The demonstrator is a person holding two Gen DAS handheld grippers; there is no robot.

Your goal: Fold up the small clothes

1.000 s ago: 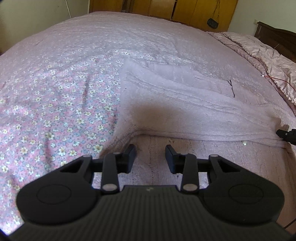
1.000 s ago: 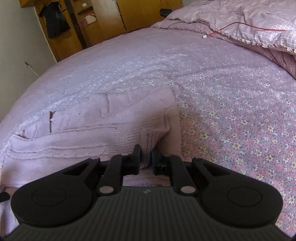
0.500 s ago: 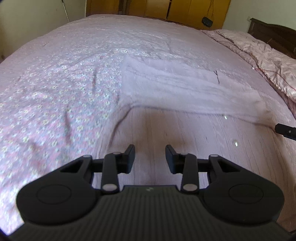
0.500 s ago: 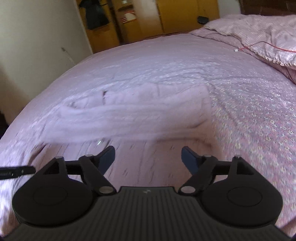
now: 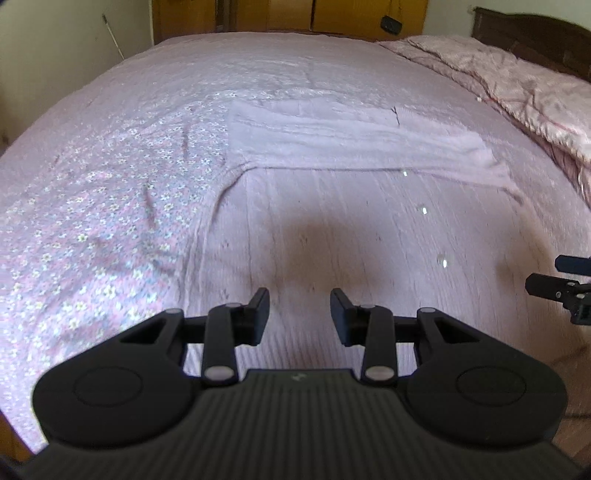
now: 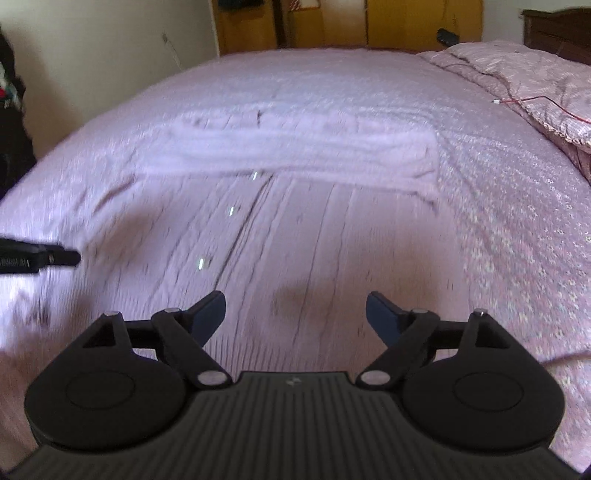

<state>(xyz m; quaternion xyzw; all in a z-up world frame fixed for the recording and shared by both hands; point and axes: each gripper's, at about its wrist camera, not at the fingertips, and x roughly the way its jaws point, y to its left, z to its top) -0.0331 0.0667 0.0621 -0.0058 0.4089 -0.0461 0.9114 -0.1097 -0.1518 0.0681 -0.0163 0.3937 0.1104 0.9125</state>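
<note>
the pale lilac knitted garment (image 5: 354, 206) lies spread on the bed's flowered sheet (image 5: 92, 229), and everything else is best placed from it. its far part is turned over on itself into a flat band (image 5: 343, 144) running across, with a straight lower edge; the near part below that edge lies single and ribbed, with three small shiny buttons (image 5: 424, 210) in a slanting row.

the left gripper (image 5: 299, 312) hangs over the near part of the garment, its jaws a moderate gap apart with nothing between them, only cloth below. the right gripper (image 6: 295, 314) hangs over the same near part, closer to the garment's other side; its jaws stand wide, having just been opening, and nothing is between them either. neither one touches the knit as far as i can see.

beyond the garment's right side a crumpled pink quilt (image 5: 517, 81) is heaped along the bed's edge, with a red cable (image 6: 532, 101) lying on it. past the garment's far edge stand yellow wooden cupboards (image 6: 406, 22).
</note>
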